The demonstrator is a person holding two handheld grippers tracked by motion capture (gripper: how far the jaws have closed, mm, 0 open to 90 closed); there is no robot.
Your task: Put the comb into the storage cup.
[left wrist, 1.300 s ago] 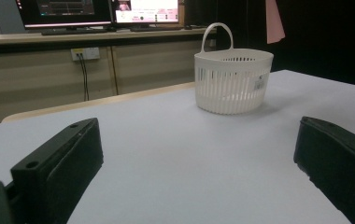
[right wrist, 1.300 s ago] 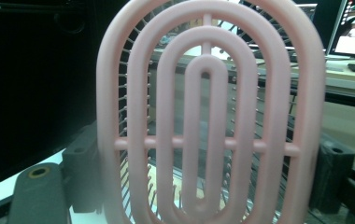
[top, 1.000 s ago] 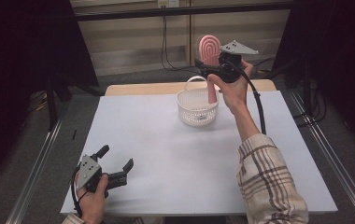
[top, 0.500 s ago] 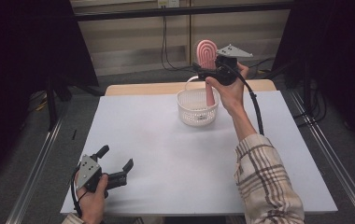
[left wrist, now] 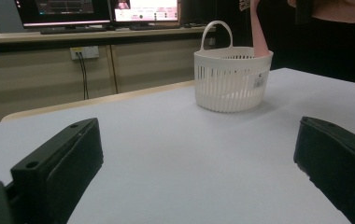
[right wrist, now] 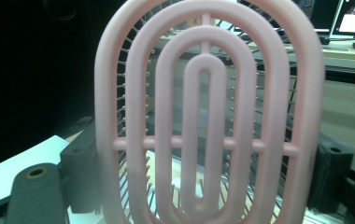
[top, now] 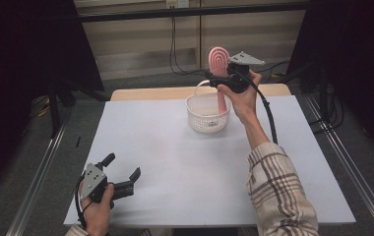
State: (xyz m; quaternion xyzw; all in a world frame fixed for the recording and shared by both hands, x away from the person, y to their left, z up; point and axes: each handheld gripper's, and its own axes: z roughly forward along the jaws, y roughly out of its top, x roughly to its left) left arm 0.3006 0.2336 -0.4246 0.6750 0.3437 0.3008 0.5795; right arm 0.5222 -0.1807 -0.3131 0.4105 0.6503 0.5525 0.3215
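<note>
At about seven o'clock on the white bench (top: 185,167), the left gripper (top: 121,178) rests low in the person's hand, its jaws apart with nothing between them. At about one o'clock stands the white basket (top: 207,114), and above it the right gripper (top: 220,81) has its jaws clamped on the pink hairbrush (top: 219,61), held upright with the head uppermost and the handle reaching down inside the basket's rim.

The likely trouble is the handle catching on the basket's wall or its loop handle, which could tip or drag the light basket; a release while the brush stands this upright could also let it topple over the rim, since the head is the heavier end.

The right gripper view shows the brush's ringed, open head and its fine bristles close up. The left gripper view, looking level across the bench, shows the basket's slatted wall (left wrist: 231,79) and the pink handle (left wrist: 259,32) dipping behind its rim, which the high view leaves hard to judge.
</note>
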